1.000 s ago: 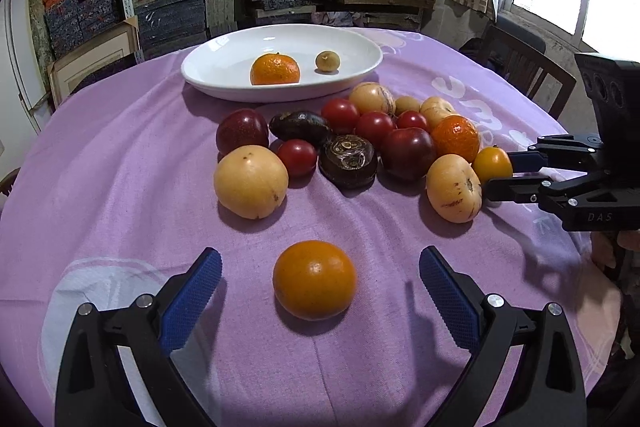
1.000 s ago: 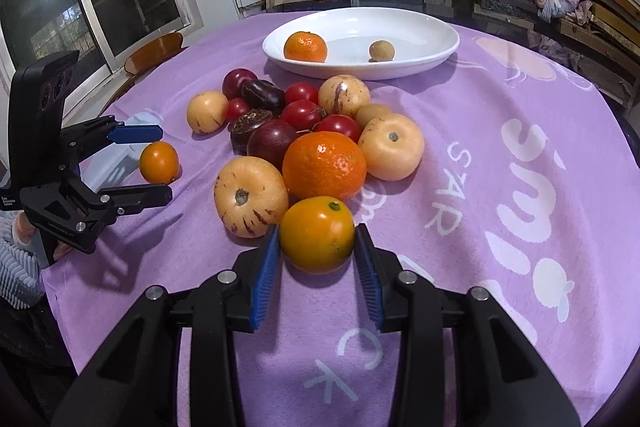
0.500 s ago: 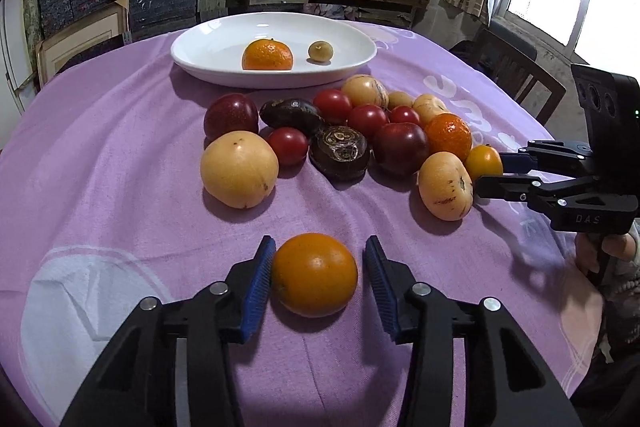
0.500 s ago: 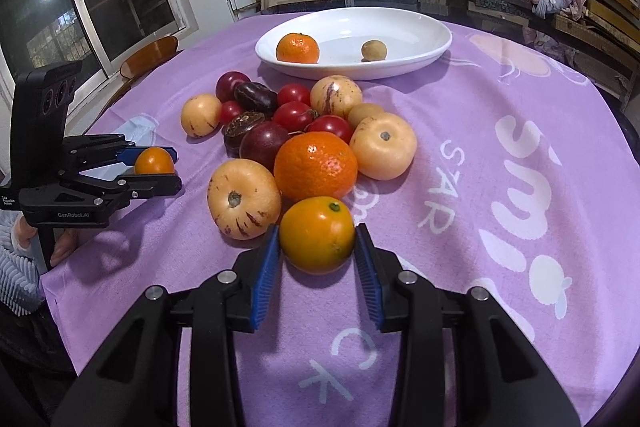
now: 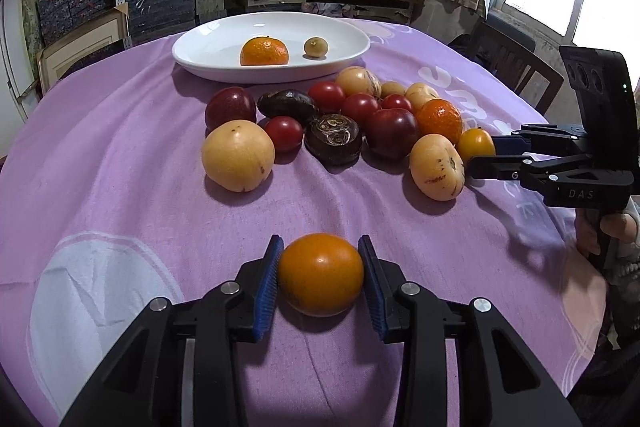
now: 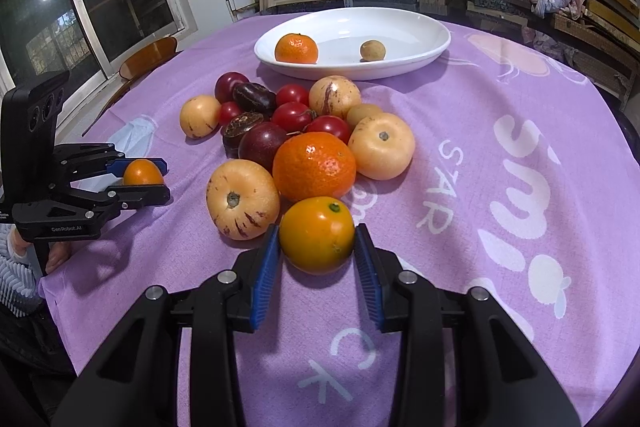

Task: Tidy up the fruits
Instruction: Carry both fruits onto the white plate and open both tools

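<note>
A smooth orange fruit (image 5: 321, 275) lies on the purple cloth between the blue pads of my left gripper (image 5: 319, 243); its jaws are closing and both pads touch the fruit. My right gripper (image 6: 317, 229) is shut on a yellow-orange fruit (image 6: 316, 241) at the near edge of the fruit pile. Each gripper also shows in the other's view: the left gripper (image 6: 165, 178), the right gripper (image 5: 482, 155). The white plate (image 5: 208, 61) at the back holds a mandarin (image 5: 264, 51) and a small brown fruit (image 5: 315, 47).
Several loose fruits crowd the middle: a mandarin (image 6: 314, 165), pale yellow fruits (image 6: 242, 199), red tomatoes (image 6: 292, 115) and dark purple ones (image 6: 262, 143). A chair (image 5: 516, 63) stands beyond the table's edge, and shelves line the back wall. A hand (image 5: 600, 227) holds the right gripper.
The left jaws have come in from wide open until both pads meet the orange fruit. The right gripper has stayed still on its fruit.
</note>
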Demonstrator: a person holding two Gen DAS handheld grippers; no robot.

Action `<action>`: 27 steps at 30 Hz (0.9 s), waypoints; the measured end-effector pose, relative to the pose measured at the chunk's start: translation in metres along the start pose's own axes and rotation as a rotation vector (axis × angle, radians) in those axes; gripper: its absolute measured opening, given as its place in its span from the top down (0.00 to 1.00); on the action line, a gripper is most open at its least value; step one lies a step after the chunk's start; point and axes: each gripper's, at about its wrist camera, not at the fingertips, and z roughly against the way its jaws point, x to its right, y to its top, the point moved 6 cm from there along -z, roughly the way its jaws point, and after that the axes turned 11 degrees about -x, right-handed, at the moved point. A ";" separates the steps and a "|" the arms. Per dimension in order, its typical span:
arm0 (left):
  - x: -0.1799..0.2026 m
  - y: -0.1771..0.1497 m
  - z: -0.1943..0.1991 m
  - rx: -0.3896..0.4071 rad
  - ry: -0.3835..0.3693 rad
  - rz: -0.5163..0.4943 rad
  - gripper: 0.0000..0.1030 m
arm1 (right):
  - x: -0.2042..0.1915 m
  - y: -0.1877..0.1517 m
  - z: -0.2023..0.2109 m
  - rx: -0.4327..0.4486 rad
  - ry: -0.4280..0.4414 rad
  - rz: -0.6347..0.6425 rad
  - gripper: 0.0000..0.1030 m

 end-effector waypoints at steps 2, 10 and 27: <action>0.000 0.000 0.003 0.014 0.005 0.000 0.63 | 0.000 0.000 0.000 0.004 0.002 0.000 0.64; -0.003 0.004 0.011 0.034 -0.013 0.016 0.63 | 0.004 -0.001 0.008 0.047 0.007 -0.025 0.64; -0.058 0.148 0.032 0.106 0.054 0.043 0.63 | 0.029 0.104 0.045 0.136 -0.104 0.026 0.64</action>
